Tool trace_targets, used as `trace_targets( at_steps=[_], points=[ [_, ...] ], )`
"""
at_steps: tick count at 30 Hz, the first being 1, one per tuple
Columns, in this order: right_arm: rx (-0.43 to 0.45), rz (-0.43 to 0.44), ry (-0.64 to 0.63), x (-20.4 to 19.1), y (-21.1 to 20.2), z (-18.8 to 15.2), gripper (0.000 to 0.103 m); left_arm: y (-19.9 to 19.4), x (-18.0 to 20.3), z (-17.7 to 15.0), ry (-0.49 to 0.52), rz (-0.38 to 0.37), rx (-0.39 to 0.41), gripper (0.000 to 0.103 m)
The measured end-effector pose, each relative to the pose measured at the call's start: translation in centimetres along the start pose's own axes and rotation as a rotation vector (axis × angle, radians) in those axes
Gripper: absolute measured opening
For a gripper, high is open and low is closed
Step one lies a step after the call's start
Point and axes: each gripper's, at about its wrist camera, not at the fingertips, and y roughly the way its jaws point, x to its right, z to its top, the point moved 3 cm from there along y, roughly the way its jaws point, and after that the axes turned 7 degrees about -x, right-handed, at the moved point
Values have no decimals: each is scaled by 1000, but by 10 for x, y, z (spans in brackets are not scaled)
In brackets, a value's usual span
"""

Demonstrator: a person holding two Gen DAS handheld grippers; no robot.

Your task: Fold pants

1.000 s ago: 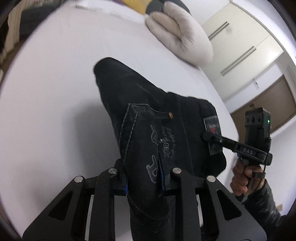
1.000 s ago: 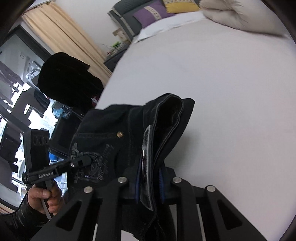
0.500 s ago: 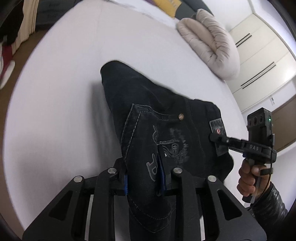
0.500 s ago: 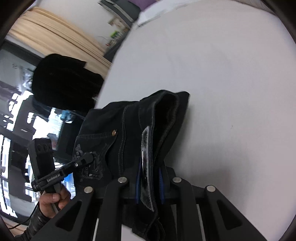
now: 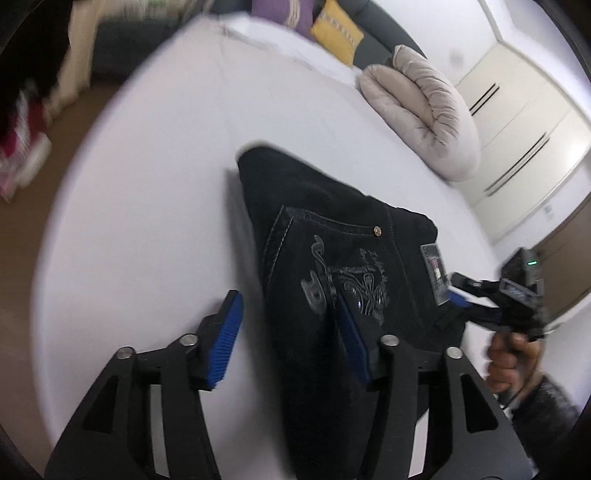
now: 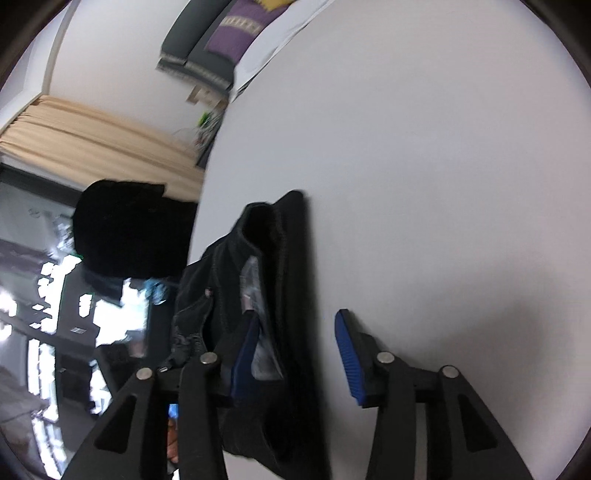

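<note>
Black denim pants (image 5: 332, 266) lie folded on the white bed (image 5: 155, 206), a little in from its near edge. Their lower end runs under the left gripper (image 5: 291, 332) and out of the picture, so how the fold ends there I cannot tell. Motion blur softens the embroidery on the back pocket and the small label at the waistband; the words on them are not readable.

Beyond the pants, at the far side of the bed, rests a rolled beige duvet (image 5: 424, 114), and past it a yellow cushion (image 5: 336, 33) and a purple cushion (image 5: 273, 14) against a dark headboard. To the right of the pants stand white wardrobe doors (image 5: 517, 122).

From the left wrist one sees the flat pocket side of the pants, and the right gripper (image 5: 456, 295) at their waistband corner with a hand (image 5: 506, 362) on its handle. From the right wrist one sees instead the layered edge of the pants (image 6: 280, 280), a beige curtain (image 6: 92, 140), a dark window and a black garment (image 6: 125, 229) hanging left of the pants.

Both grippers' jaws are opening. On the left gripper one blue pad is clear of the cloth and the other lies against it. The right gripper (image 6: 295, 350) is the same: one pad at the cloth, the other over bare sheet.
</note>
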Motion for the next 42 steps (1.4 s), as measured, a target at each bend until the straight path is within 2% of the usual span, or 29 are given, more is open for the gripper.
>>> trace_targets(
  at_steps=[2, 3, 5, 6, 8, 9, 10, 11, 12, 13, 14, 17, 20, 24, 27, 28, 32, 35, 38, 42],
  points=[
    [63, -90, -58, -14, -20, -16, 49, -35, 24, -7, 72, 92, 97, 68],
    [92, -112, -85, -22, -30, -23, 50, -63, 38, -14, 123, 137, 173, 74],
    [184, -179, -149, -44, -60, -39, 50, -101, 77, -23, 194, 221, 290, 96],
    [234, -202, -186, -57, -75, -48, 53, -127, 96, -31, 227, 278, 365, 99],
    [348, -239, -254, -90, -108, -68, 57, -168, 121, -48, 268, 342, 489, 103],
    [412, -257, -288, -105, -125, -79, 64, -193, 139, -58, 288, 384, 563, 103],
    [500, -273, -325, -124, -148, -91, 76, -206, 149, -63, 294, 410, 597, 103],
    [577, -280, -356, -142, -165, -100, 83, -222, 161, -70, 291, 450, 636, 103],
    [641, -284, -383, -155, -182, -111, 98, -238, 173, -80, 271, 513, 670, 103],
    [732, -294, -421, -173, -204, -125, 103, -252, 176, -86, 254, 551, 681, 103],
    [793, -304, -450, -184, -221, -137, 103, -258, 184, -91, 250, 570, 683, 103],
    [943, -353, -532, -216, -266, -172, 103, -279, 197, -109, 248, 543, 672, 103],
    [1010, -358, -587, -233, -300, -206, 103, -294, 200, -128, 211, 526, 642, 103],
    [1021, -332, -595, -249, -318, -231, 103, -302, 204, -150, 151, 494, 577, 103],
    [974, -315, -565, -243, -317, -252, 103, -295, 204, -166, 130, 511, 499, 103],
    [947, -321, -555, -238, -311, -254, 103, -287, 202, -171, 123, 496, 459, 103],
    [816, -424, -515, -217, -282, -259, 103, -259, 192, -184, 77, 446, 363, 103],
    [714, -507, -446, -202, -259, -260, 103, -236, 184, -195, 67, 464, 302, 103],
    [615, -532, -389, -189, -236, -260, 103, -213, 173, -199, 65, 489, 260, 103],
    [539, -592, -392, -180, -212, -263, 103, -199, 161, -205, 46, 501, 236, 103]
  ],
)
